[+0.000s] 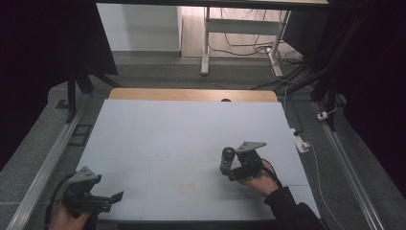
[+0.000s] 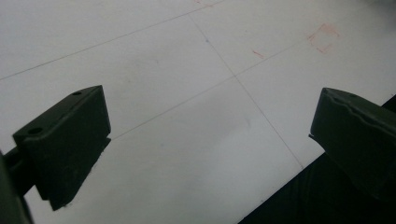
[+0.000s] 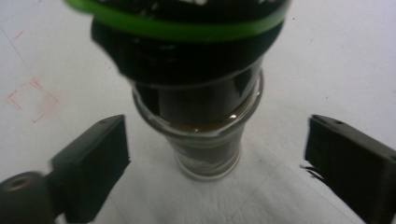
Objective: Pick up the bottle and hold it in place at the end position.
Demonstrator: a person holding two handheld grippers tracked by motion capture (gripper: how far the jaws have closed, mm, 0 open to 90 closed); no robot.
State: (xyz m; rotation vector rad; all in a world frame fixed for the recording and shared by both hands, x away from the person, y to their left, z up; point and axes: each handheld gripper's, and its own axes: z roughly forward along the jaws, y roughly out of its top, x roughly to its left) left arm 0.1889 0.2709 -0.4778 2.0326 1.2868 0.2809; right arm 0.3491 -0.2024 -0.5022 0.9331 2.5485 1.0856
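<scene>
A small glass bottle (image 1: 227, 159) with a black cap and a green ring stands upright on the white table board (image 1: 182, 129), right of the middle. My right gripper (image 1: 231, 168) is just behind it on the person's side. In the right gripper view the bottle (image 3: 205, 93) rises between the two black jaws of the right gripper (image 3: 217, 135), which stand open with a gap on each side. My left gripper (image 1: 107, 199) hovers at the near left corner. The left gripper (image 2: 210, 109) is open, with bare board between its jaws.
A faint red square mark (image 1: 187, 188) is drawn on the board near the front middle. A wooden strip (image 1: 191, 94) runs along the far edge. A white plug block (image 1: 301, 143) and cables lie off the right edge. Metal rails (image 1: 48, 163) flank the table.
</scene>
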